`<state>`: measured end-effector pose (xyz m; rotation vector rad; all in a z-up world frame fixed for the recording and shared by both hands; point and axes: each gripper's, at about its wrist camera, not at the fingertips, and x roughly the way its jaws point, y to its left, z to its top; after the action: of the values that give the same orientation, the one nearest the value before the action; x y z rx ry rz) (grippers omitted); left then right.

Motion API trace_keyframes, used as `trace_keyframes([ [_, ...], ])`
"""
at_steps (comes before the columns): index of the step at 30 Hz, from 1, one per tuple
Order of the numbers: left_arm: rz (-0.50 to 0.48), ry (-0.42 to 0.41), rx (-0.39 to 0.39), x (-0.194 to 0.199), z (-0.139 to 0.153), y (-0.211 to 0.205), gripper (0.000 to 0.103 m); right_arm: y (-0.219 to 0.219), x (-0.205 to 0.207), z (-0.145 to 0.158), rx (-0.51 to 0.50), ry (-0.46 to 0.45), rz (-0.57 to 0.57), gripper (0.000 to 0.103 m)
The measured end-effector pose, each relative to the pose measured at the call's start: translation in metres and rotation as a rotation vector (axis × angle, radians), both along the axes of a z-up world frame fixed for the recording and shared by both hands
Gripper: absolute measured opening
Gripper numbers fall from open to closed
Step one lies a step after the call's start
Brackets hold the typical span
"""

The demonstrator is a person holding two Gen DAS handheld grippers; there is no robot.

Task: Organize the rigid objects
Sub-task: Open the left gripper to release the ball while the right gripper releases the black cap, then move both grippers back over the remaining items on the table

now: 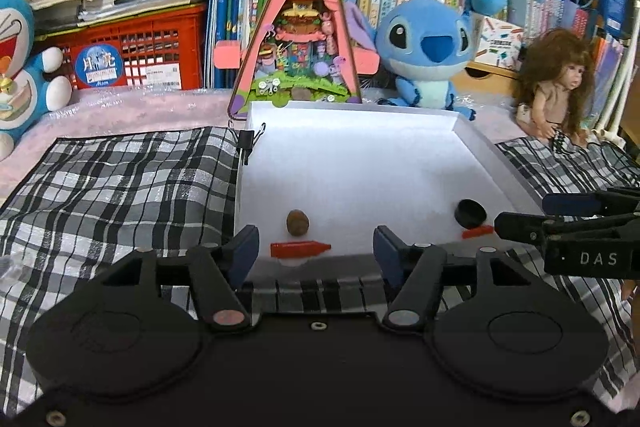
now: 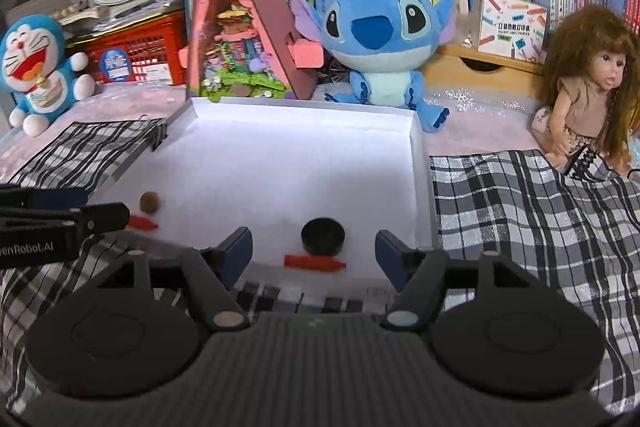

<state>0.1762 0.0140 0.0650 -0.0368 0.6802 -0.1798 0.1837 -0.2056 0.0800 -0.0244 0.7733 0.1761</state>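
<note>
Left claw [image 1: 316, 251] and right claw [image 2: 314, 251] — both spread wide, empty.

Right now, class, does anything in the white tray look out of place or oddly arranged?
Nothing is spilled or damaged. The white tray holds two red pieces, a black puck and a brown nut, all crowded at its near edge. Both tools are open and empty.

My grippers can pass freely over most of the white tray [image 1: 400, 155]; only the nut [image 1: 297, 222], two red pens [image 1: 300, 249] and the black cap [image 1: 471, 213] crowd its near edge. Its raised walls and a binder clip [image 1: 248, 141] hem the sides.
</note>
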Motion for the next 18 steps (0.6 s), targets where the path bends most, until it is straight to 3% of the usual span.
trace_keyframes([
  [7,-0.042,-0.035,-0.013,-0.036,0.001,-0.001,0.074,0.001,-0.034,0.003,-0.014,-0.058,0.045,0.087],
  [18,-0.076,-0.065,-0.025,-0.079,-0.002,0.001,0.079,0.001,-0.082,-0.001,-0.047,-0.125,0.092,0.091],
])
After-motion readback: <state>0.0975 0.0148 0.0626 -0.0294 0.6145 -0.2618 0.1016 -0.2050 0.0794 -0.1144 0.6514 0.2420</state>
